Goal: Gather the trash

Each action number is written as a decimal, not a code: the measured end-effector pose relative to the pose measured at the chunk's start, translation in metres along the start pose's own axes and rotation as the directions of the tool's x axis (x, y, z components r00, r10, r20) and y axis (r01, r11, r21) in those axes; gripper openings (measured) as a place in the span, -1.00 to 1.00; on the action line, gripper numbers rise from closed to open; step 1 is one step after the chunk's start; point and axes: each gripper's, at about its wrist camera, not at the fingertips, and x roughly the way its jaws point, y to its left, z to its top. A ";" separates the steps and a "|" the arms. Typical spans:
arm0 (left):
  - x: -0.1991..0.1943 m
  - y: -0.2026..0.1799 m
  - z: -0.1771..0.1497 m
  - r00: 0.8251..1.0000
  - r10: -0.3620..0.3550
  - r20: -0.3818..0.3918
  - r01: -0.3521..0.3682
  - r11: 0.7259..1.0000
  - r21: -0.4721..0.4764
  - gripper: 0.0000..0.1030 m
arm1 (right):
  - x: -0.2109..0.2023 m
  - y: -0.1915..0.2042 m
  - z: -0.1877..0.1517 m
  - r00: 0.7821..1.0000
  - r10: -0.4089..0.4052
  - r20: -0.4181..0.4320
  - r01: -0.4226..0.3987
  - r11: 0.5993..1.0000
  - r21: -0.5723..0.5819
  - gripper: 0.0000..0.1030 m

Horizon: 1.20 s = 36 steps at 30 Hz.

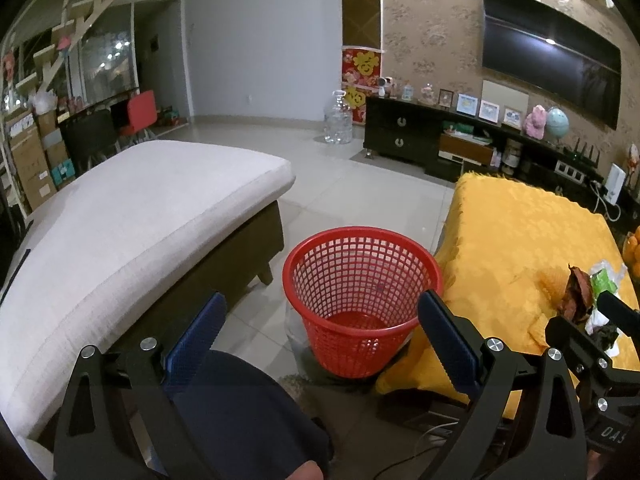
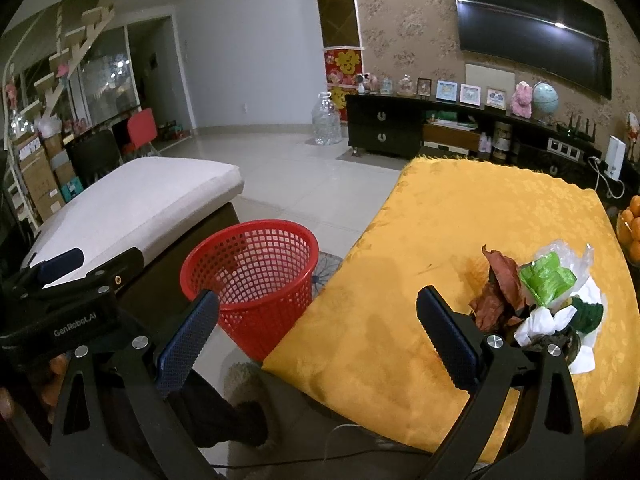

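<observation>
Beside the red basket (image 2: 250, 280), left to right: a pale cushioned bench (image 2: 136, 200) just left of it, then the basket on the tile floor, then a table under a yellow cloth (image 2: 460, 240) touching its right side. Right of the basket, up on the cloth, lies the trash pile (image 2: 536, 300): dry brown leaves, a green wrapper, clear plastic, white tissue, something dark green.

Left gripper (image 1: 320, 340) hangs above the basket, fingers spread wide, holding nothing. Right gripper (image 2: 316, 332) hovers over the cloth's near-left edge, fingers also spread wide and empty; the pile sits just off its right finger.

Step in hand, as judged: first pick. Swing the right gripper rightward so the pile falls between the fingers, close on one firm piece such as the leaves, lift clear of the cloth to avoid dragging it.

Basket: mesh-sided, open top. Its floor looks bare, nothing collected yet. Oranges (image 2: 632, 228) sit far right of the basket, at the table's edge; their container is cropped.
</observation>
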 end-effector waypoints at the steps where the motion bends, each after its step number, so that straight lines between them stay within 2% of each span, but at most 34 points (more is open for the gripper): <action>1: 0.000 0.000 0.000 1.000 -0.001 -0.001 0.001 1.000 -0.001 0.80 | 0.000 -0.001 0.000 1.000 0.000 0.000 0.000 1.000 0.000 0.87; 36: 0.001 0.000 -0.001 1.000 -0.002 0.000 0.002 1.000 -0.002 0.80 | 0.005 0.004 -0.008 1.000 -0.003 0.003 0.003 1.000 -0.009 0.87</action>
